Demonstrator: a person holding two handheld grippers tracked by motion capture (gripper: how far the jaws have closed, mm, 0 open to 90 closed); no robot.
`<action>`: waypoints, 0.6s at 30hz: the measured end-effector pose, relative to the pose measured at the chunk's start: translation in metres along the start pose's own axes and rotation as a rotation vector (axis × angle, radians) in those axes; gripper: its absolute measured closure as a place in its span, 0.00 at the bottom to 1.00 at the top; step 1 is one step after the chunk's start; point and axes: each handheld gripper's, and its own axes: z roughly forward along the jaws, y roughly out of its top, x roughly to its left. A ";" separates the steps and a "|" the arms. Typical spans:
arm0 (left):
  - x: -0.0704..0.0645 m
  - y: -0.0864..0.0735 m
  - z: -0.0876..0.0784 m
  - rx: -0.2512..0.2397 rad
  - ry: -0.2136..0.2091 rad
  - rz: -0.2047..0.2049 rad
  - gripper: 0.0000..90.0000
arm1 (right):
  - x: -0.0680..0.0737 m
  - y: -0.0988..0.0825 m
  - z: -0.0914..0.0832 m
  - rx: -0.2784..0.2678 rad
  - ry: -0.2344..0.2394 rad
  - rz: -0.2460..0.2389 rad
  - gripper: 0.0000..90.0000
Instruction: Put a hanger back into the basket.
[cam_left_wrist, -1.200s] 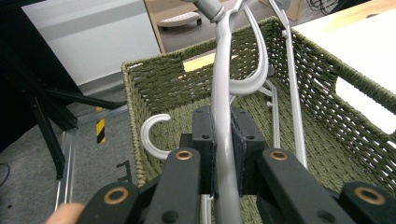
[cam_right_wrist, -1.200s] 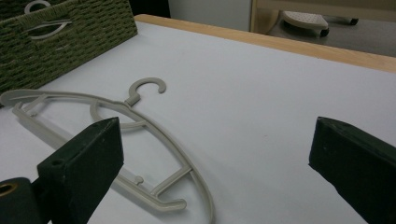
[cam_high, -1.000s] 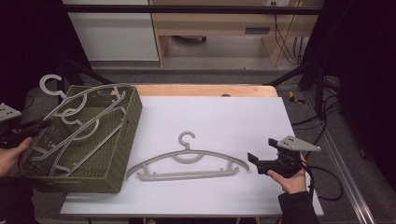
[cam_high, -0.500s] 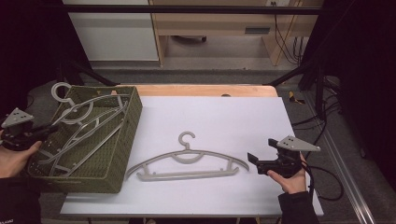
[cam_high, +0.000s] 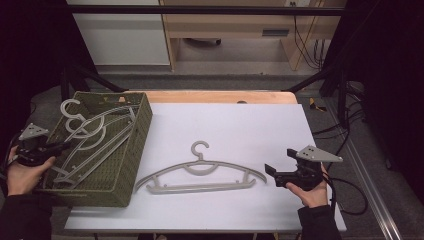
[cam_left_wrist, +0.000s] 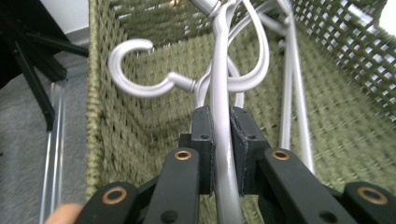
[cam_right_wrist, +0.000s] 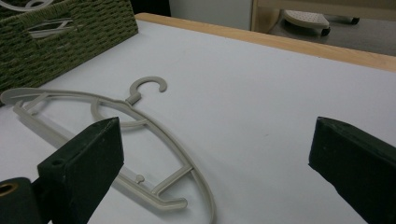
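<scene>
My left claw grips a hanger inside the basket, so letting go comes next; my right claw gapes beside the table's hanger.

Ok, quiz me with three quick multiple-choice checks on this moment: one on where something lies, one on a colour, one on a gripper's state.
1. Where does the lone hanger lie?
A. inside the basket
B. flat on the white table top
C. on the floor

2. What colour is the woven basket?
A. olive green
B. red
C. blue

3. How does the left hand-held gripper stand?
A. wide open over the table
B. shut on nothing
C. shut on a grey hanger in the basket

Answers:
1. B: the high view shows it flat on the white table top, beside the basket.
2. A: its weave looks olive green in every view.
3. C: in the left gripper view both pads press on the grey hanger.
</scene>
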 end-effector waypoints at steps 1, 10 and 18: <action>0.000 0.000 0.001 0.011 0.003 0.000 0.89 | 0.000 0.000 0.000 0.000 -0.001 -0.001 0.04; -0.002 0.002 0.010 0.113 0.008 0.019 0.78 | 0.000 0.000 -0.001 -0.004 -0.002 0.001 0.04; -0.001 0.002 0.007 0.079 0.013 0.000 0.67 | 0.000 0.000 0.000 -0.002 -0.001 0.003 0.04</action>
